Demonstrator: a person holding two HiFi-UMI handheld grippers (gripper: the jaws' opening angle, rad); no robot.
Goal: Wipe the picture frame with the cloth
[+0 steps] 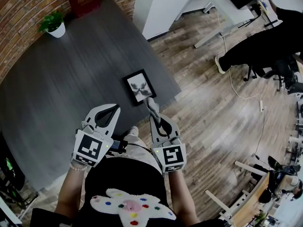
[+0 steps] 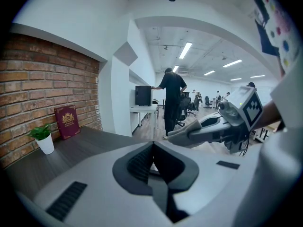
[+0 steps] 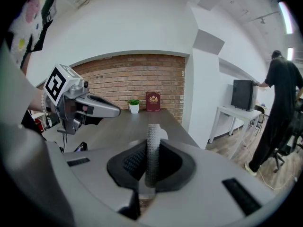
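Grey cloth [image 1: 150, 103] sat pinched in the right claw [image 3: 151, 162], just short of the picture frame [image 1: 140, 87] lying near the table [image 1: 71, 79] edge. The left claw [image 2: 152, 145] was pressed together, empty. Wiping looked not yet begun; next, the cloth needed lowering onto the frame.

Grey waffle-textured cloth [image 3: 151, 148]; black picture frame [image 1: 140, 87] (dark antlered print on white); dark grey table [image 1: 71, 89].
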